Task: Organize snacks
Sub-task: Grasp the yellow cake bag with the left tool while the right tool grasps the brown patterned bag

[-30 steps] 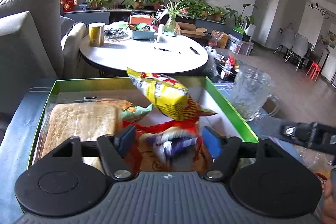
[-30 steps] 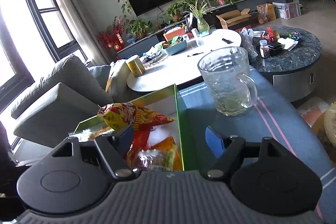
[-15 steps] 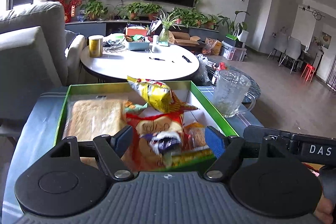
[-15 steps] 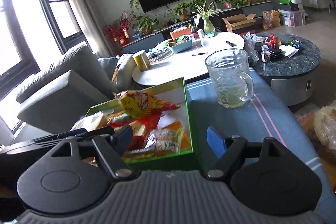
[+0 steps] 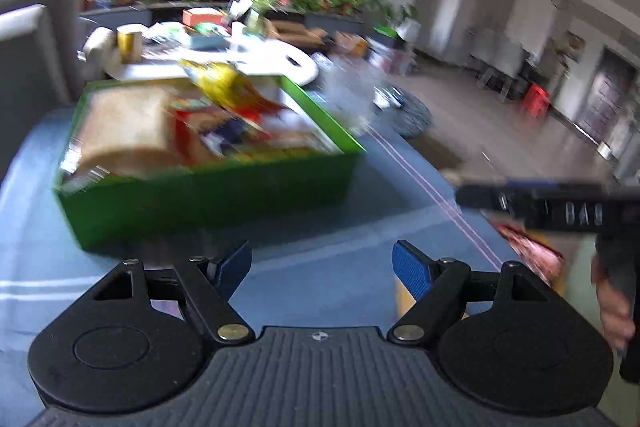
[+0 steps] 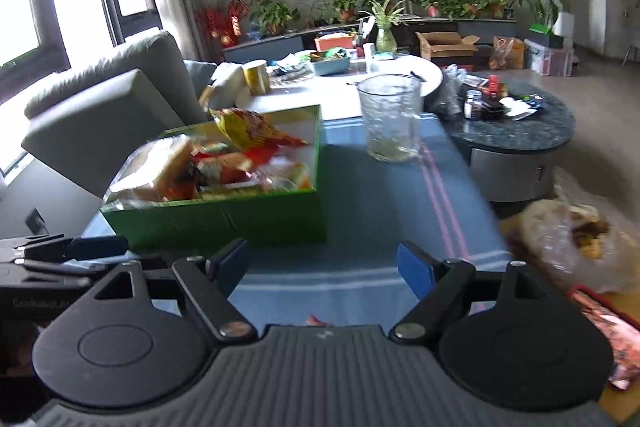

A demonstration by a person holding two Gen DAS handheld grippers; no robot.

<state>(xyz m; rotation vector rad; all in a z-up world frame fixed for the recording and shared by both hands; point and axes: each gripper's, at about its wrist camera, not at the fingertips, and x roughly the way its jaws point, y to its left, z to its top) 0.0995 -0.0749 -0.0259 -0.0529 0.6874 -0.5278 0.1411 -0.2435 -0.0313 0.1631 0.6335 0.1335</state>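
Green box point(image 6: 224, 223) on blue tablecloth point(image 6: 360, 211), packed w/ snack packets point(image 6: 248, 135) — yellow-red bag on top. Left gripper point(image 5: 322, 265) empty, jaws opening; right gripper point(image 6: 322, 267) spread, empty. Likely between picks — next: reach loose bagged snacks point(image 6: 576, 239) at right edge. Glass mug point(image 6: 390, 117) just beyond box, near the path.

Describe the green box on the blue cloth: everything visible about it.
The green box is a shallow, open-topped rectangular tray, seemingly cardboard, bright green outside and on the rim, pale inside. It sits flat on the blue striped tablecloth, left of the glass mug and apart from it. It is packed with snacks: a wrapped loaf of bread at the left, red and orange packets, and a yellow chip bag propped on top. Neither claw touches it.
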